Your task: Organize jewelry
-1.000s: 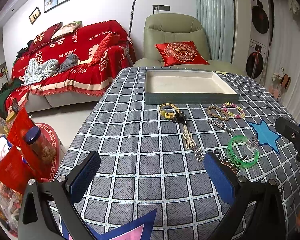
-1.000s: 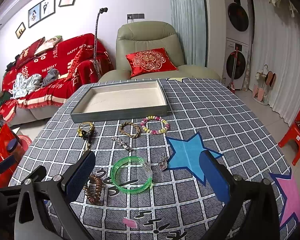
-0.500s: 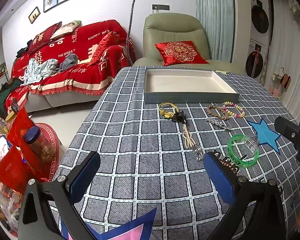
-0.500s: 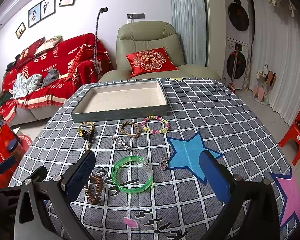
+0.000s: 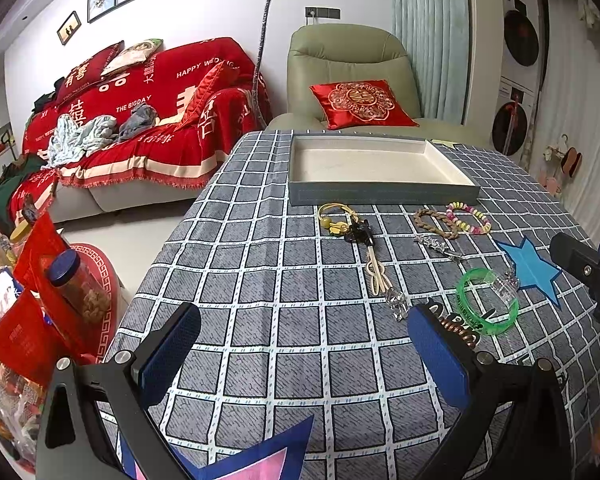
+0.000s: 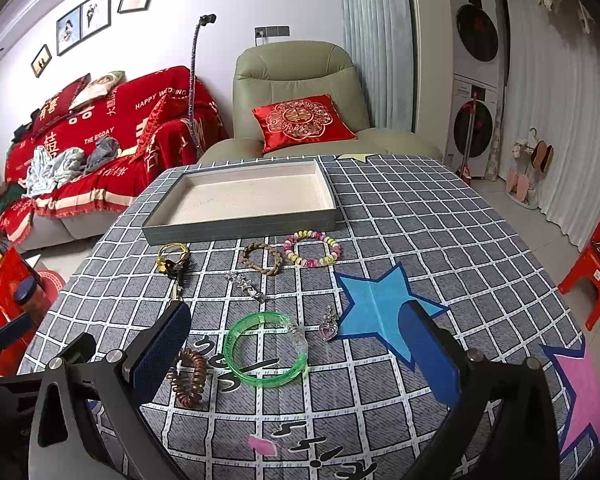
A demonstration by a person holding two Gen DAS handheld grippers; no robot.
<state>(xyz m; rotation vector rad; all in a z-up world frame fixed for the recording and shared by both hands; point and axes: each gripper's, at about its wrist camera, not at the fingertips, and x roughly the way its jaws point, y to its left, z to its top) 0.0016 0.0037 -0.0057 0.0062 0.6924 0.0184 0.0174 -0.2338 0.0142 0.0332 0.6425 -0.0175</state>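
Right wrist view shows the jewelry strewn on the checked tablecloth in front of the empty gray tray: a green bangle lies nearest, between a coiled brown hair tie and a small heart pendant, with a silver star clip, a brown beaded bracelet, a pastel beaded bracelet and a yellow keyring farther back, just before the tray. Above the near cloth the right gripper hovers, its jaws spread wide and empty with the bangle framed between them. From the left wrist view, the left gripper is likewise wide apart and empty over bare cloth, the hair tie just beside its right finger.
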